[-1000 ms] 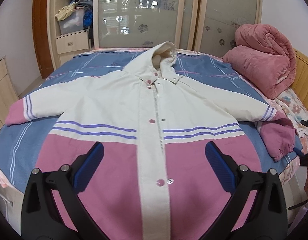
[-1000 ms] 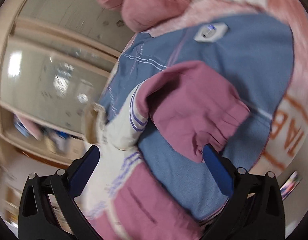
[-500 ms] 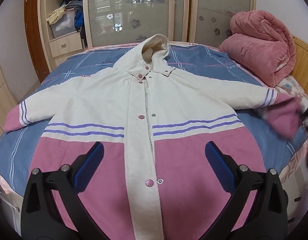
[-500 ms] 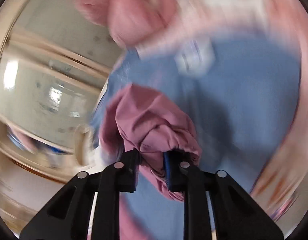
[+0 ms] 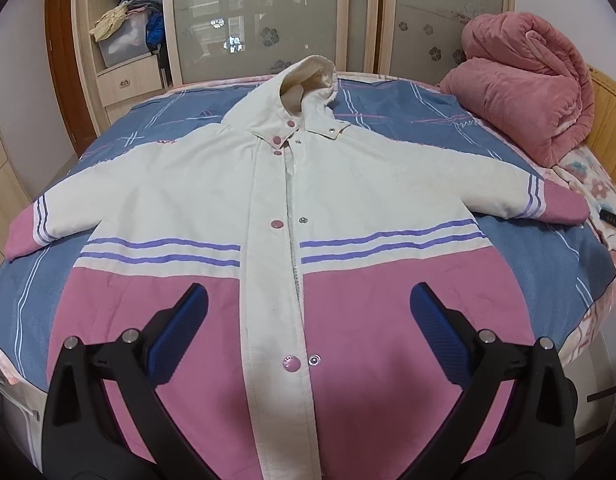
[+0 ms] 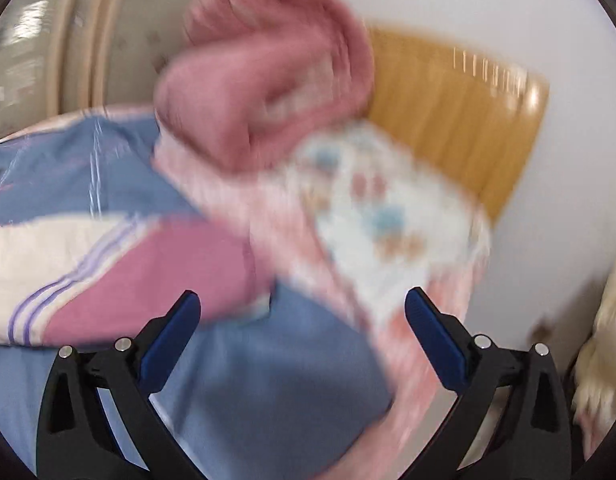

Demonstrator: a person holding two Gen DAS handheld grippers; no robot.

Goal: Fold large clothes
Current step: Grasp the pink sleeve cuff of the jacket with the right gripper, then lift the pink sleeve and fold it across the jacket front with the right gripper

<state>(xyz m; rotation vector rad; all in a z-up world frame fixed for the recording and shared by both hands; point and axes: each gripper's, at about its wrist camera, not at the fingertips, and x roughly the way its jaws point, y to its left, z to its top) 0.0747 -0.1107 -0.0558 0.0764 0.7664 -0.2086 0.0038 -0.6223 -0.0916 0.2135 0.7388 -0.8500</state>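
Note:
A white and pink hooded jacket (image 5: 275, 216) with purple stripes lies face up, spread flat on the bed (image 5: 548, 264), both sleeves stretched out. My left gripper (image 5: 308, 316) is open and empty, hovering above the pink hem. My right gripper (image 6: 301, 320) is open and empty beside the bed's right side. The jacket's right sleeve with its pink cuff (image 6: 147, 280) lies just left of and beyond the right gripper's left finger; that view is blurred. The same cuff shows in the left wrist view (image 5: 564, 208).
A rolled pink quilt (image 5: 524, 84) lies at the bed's far right, also in the right wrist view (image 6: 267, 80). A wooden headboard (image 6: 448, 120) and floral pillow (image 6: 388, 216) are on the right. A wardrobe (image 5: 267, 12) stands behind the bed.
My right gripper was shut on the pink cuff half a second ago; it has let go, opened and swung away. The right sleeve now lies straight. The left gripper shifted slightly.

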